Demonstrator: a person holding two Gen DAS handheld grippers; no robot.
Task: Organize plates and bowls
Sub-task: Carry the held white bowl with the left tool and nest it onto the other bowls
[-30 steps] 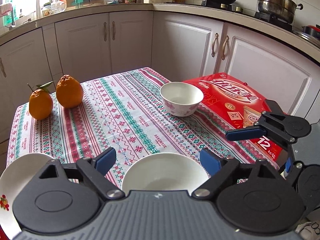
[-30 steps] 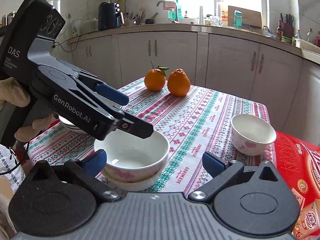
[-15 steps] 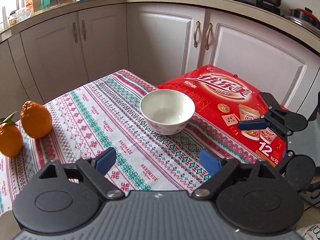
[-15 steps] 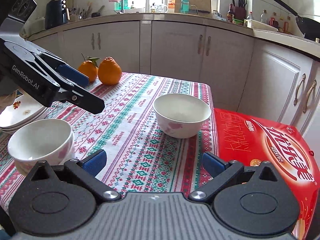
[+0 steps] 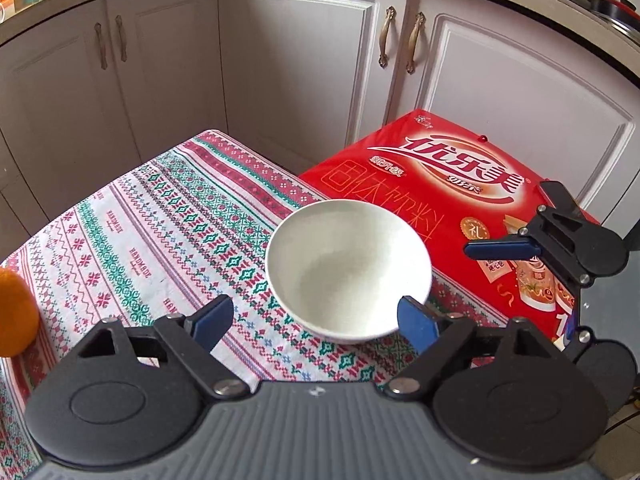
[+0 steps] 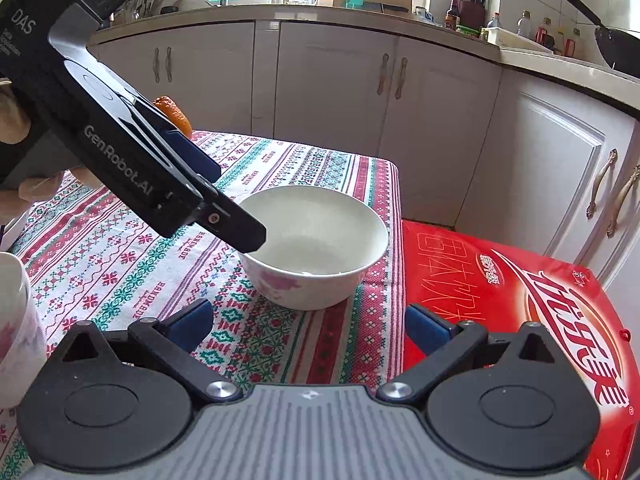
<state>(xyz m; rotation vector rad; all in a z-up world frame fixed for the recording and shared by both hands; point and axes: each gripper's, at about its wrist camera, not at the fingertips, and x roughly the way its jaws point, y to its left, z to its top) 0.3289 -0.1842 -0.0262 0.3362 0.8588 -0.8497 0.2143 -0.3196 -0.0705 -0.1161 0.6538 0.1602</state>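
Observation:
A white bowl with pink flowers (image 5: 348,268) (image 6: 316,248) stands upright on the patterned tablecloth (image 5: 160,240), near the table's right edge. My left gripper (image 5: 314,322) hovers over its near rim with the jaws closing. The right pad overlaps the rim and the left pad stands clear of the bowl. In the right wrist view the left gripper (image 6: 228,204) reaches from the left, its tip above the bowl's left rim. My right gripper (image 6: 308,324) is open just short of the bowl, with nothing between its fingers (image 5: 496,249). A second bowl (image 6: 16,312) shows at the left edge.
A red drink carton (image 5: 440,176) (image 6: 520,300) lies right of the table, close to the bowl. An orange (image 5: 16,312) (image 6: 176,114) sits at the far left of the cloth. White kitchen cabinets (image 5: 312,60) stand behind the table.
Both grippers have swung right, away from the near bowl and plates, and lowered toward the flowered bowl, which now fills the middle of each view. The left jaws have narrowed a little.

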